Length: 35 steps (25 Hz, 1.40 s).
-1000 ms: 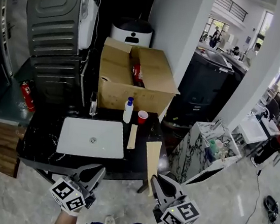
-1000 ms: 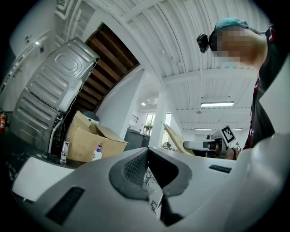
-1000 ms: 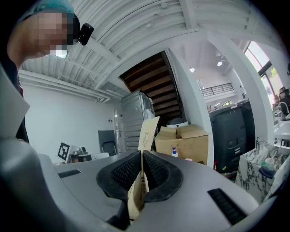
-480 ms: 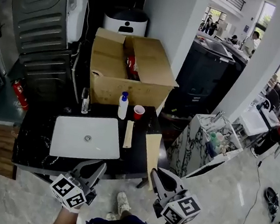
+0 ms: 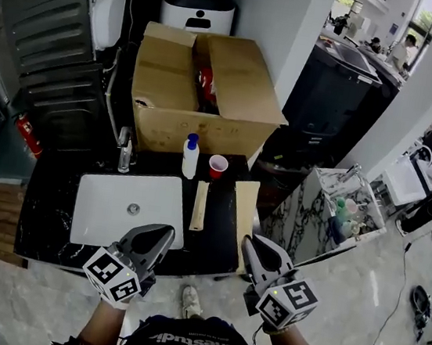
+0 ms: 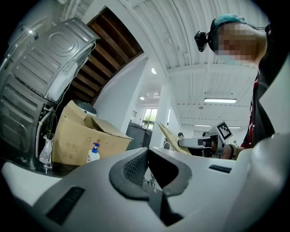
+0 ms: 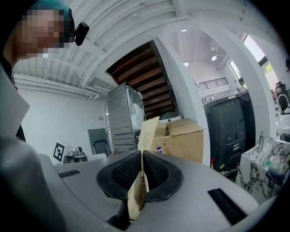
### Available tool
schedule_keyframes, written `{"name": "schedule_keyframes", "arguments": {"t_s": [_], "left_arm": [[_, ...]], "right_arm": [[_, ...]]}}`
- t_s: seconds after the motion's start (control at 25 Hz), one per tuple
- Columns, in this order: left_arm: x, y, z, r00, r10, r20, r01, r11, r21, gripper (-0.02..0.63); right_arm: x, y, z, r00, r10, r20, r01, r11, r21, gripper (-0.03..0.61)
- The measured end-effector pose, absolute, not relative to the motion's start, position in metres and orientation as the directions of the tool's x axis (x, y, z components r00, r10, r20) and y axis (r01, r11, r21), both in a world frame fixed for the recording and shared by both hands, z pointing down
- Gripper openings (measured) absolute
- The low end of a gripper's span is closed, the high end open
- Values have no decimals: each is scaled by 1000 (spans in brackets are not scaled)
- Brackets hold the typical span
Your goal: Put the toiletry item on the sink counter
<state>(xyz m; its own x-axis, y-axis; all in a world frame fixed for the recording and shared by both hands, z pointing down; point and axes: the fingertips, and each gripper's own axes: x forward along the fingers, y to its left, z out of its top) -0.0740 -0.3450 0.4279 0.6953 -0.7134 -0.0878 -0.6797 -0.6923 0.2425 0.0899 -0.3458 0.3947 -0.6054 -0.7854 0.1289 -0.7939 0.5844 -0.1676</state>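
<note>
A long flat tan packet [image 5: 244, 211] sticks out forward from my right gripper [image 5: 249, 243], which is shut on its near end; its far end reaches over the right part of the black sink counter [image 5: 52, 217]. The right gripper view shows the packet [image 7: 146, 131] standing up between the pads of the right gripper [image 7: 142, 156]. My left gripper [image 5: 167, 234] hovers at the counter's front edge, near the white basin [image 5: 102, 200]. It is shut with nothing in it, as the left gripper [image 6: 147, 156] view confirms. A second narrow tan packet [image 5: 199, 205] lies beside the basin.
A white pump bottle [image 5: 190, 156], a red cup [image 5: 217, 165] and a faucet [image 5: 125, 152] stand at the counter's back. Behind them is an open cardboard box [image 5: 203, 87]. A marble-topped stand [image 5: 337, 215] holding small items sits to the right.
Both grippers have come forward to the counter's front edge. The held packet now reaches over the counter's right side. The jaws' states are unchanged.
</note>
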Motion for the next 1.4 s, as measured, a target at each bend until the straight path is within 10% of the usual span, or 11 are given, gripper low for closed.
{"name": "schedule_keyframes", "arguments": {"t_s": [1.4], "left_arm": [[-34, -505, 549, 736, -664, 129, -657, -657, 369, 14]], "right_arm": [[114, -564, 699, -474, -563, 677, -881, 303, -364, 51]]}}
